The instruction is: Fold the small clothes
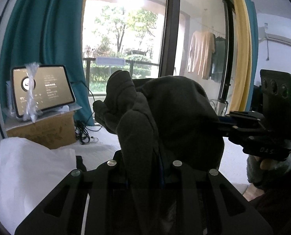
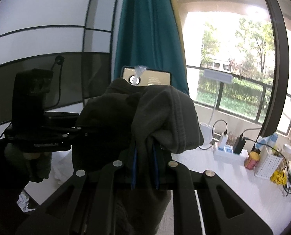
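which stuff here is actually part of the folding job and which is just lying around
Part of the job:
- dark grey garment, held up off the table
- left tongs, shut on the garment
- right tongs, shut on the garment

Just lying about:
- tablet on a cardboard box
- white bag
- yellow can
- white pen holder
- chargers and cables

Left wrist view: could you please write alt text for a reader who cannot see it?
The left hand-held gripper is shut on a dark grey fleece garment, which the right hand-held gripper also pinches from the right side. Behind stand a tablet on a cardboard box, a teal curtain and a window.
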Available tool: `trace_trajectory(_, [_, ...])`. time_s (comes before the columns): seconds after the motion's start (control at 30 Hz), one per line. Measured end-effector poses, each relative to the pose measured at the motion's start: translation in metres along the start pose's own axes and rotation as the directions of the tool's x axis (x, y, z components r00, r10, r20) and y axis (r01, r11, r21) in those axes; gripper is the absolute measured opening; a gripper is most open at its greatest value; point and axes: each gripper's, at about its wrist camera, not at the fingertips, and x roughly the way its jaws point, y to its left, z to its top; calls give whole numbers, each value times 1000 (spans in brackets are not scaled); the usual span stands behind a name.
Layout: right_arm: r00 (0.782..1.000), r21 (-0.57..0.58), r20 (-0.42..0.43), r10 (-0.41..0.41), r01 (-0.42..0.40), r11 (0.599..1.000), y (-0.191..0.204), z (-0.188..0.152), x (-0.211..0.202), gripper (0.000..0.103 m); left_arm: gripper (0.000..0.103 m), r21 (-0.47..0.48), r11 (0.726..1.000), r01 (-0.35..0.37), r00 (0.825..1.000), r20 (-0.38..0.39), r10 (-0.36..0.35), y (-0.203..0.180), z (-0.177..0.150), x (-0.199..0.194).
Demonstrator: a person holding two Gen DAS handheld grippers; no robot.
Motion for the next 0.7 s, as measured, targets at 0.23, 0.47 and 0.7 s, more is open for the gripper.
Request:
trace_trajectory(0.23, [998,53,-56,-10,13,998,-19,-11,26,13,23,-20,1000,21,998,-62,-23,12,-4,35])
trace_trajectory(0.47, [994,101,-110,-4,15,995,-37,-19,59,13,23,-57,998,22,993,-118,-28,32,-11,62])
trace_trajectory(0.7, [986,141,-166,20,4,990,-52,-30,92,13,23,-95,995,5,984,-175,-22,50,-21,85])
